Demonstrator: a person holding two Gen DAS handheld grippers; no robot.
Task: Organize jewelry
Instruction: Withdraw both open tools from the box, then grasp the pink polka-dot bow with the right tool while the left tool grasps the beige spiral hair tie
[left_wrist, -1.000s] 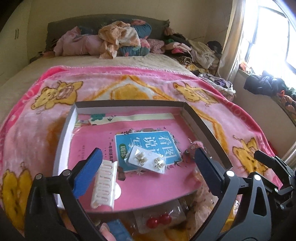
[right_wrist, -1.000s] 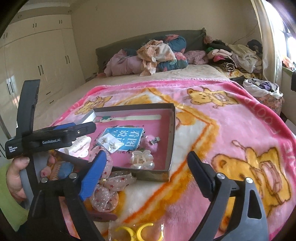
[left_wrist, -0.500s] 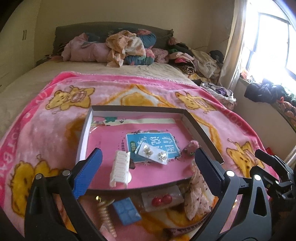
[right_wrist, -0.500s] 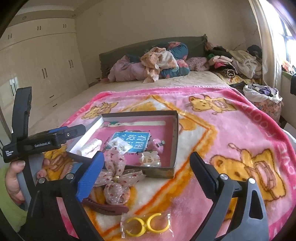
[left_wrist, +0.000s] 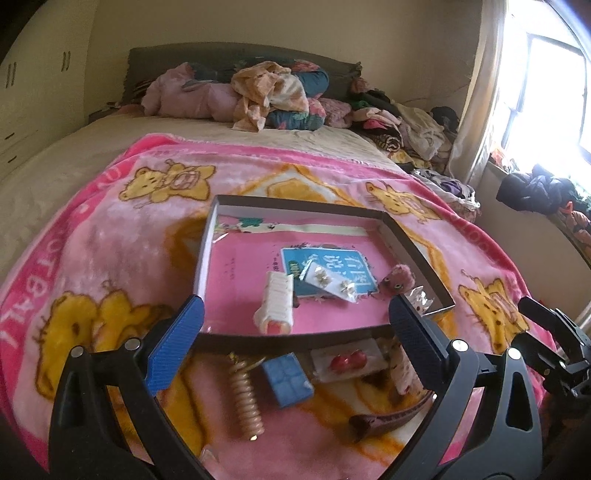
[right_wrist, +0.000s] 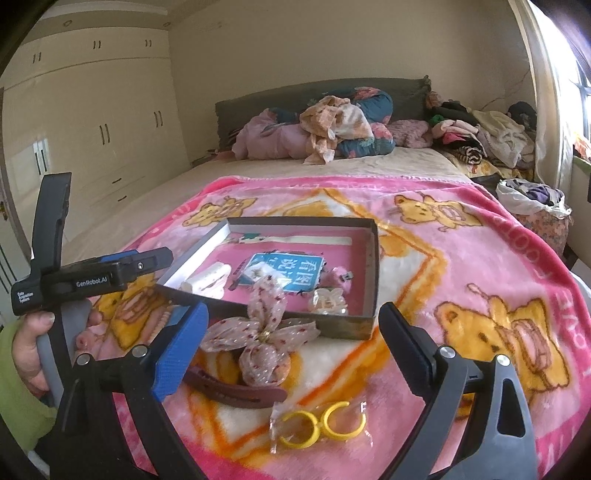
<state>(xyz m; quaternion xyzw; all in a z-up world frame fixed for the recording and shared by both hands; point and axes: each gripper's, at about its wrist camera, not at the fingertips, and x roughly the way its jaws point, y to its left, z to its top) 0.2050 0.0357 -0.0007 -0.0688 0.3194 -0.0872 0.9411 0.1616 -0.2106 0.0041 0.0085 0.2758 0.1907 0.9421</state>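
Step in hand: judged from the layout, picking the next loose piece off the blanket (right_wrist: 461, 266) and moving it into the box (right_wrist: 372, 266); the bow clip is the likeliest target.
Right hand-held gripper (right_wrist: 291, 332): spread wide, empty, poised above the bed's near edge with the bow clip between its fingers.
Left hand-held gripper (left_wrist: 295, 328): also spread wide and empty, facing the box's near wall; a hand (right_wrist: 33, 354) grips its handle at the left.
Yellow rings (right_wrist: 319, 424): in a clear packet, nearest the bed's near edge, just beside the bow clip's dark base.
Bow clip (right_wrist: 260, 332): dotted fabric bow on a brown clip, lying against the box's near wall. Advice: close on the stiff brown clip rather than the soft fabric, and lift clear of the wall before moving in.
Other loose pieces: gold spiral tie (left_wrist: 245, 398), blue square (left_wrist: 286, 378) and red earrings (left_wrist: 347, 360) on a card lie on the blanket just outside the near wall.
In the box: white comb clip (left_wrist: 277, 304), earring card (left_wrist: 332, 282), pink pompom (left_wrist: 399, 277) and clear claw clip (right_wrist: 328, 301) already rest on the pink lining; free space is at the box's far left.
In the way: the box wall, and the crowded near right corner.
Far: piled clothes (right_wrist: 332, 129) by the headboard.
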